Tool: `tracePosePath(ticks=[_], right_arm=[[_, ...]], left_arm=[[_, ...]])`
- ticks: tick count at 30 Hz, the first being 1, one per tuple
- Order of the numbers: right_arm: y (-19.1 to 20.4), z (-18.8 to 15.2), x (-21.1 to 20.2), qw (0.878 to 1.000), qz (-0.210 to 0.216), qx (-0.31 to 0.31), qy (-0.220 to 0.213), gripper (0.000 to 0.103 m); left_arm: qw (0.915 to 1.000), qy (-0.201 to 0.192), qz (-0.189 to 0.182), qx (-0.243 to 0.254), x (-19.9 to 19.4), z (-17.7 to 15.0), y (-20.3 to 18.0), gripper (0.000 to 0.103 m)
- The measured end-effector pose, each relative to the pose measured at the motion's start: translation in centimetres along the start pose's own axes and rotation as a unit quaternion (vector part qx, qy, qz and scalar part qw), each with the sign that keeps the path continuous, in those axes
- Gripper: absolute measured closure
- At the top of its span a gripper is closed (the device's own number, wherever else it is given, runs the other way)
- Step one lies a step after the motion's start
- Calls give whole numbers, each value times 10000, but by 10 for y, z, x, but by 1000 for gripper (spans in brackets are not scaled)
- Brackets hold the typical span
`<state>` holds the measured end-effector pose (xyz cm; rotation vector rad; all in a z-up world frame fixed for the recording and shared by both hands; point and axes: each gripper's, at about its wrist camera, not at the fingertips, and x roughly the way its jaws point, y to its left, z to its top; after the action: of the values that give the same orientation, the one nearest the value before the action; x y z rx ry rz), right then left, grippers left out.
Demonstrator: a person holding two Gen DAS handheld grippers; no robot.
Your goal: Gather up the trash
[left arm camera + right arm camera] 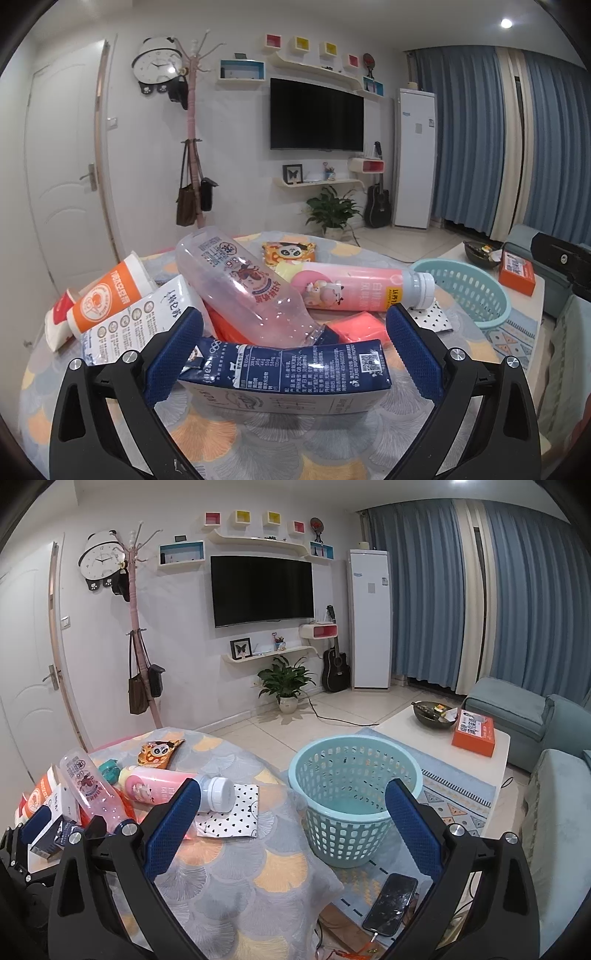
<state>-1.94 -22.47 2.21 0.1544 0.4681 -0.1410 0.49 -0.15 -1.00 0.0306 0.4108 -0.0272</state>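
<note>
We are straddling the carton [284, 373] at the pile's near edge with the spread left gripper [291, 354]; squeeze its flat sides squarely. The right gripper [291, 834] is hanging open near the basket [354, 797].

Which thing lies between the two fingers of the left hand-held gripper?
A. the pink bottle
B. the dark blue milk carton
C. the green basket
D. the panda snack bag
B: the dark blue milk carton lies between the open fingers of the left hand-held gripper.
</note>
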Motion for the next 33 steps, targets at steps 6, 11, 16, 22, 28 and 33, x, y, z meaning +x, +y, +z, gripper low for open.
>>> tracePosePath(ticks=[6,11,16,22,28,33], right_arm=[[2,1,-1,10000,-22,-40,-22,8],[3,0,-2,10000,43,-44,-33,8],[4,1,-2,9999,35,-97,-28,15],[22,7,-4,9988,207,-451,49,44],[50,7,1,9937,884,-634,278,57],[85,1,10,9828,1516,-890,570,57]], left_arm=[[9999,94,-64,-55,5,1,6,7],[9999,96,-80,-19,8,2,8,7],[9999,77,-58,-36,9,3,11,7],[9953,558,-394,-685,12,7,41,12],[9893,532,303,-1327,-18,26,123,12],[9803,587,1158,-1491,-30,35,199,12]])
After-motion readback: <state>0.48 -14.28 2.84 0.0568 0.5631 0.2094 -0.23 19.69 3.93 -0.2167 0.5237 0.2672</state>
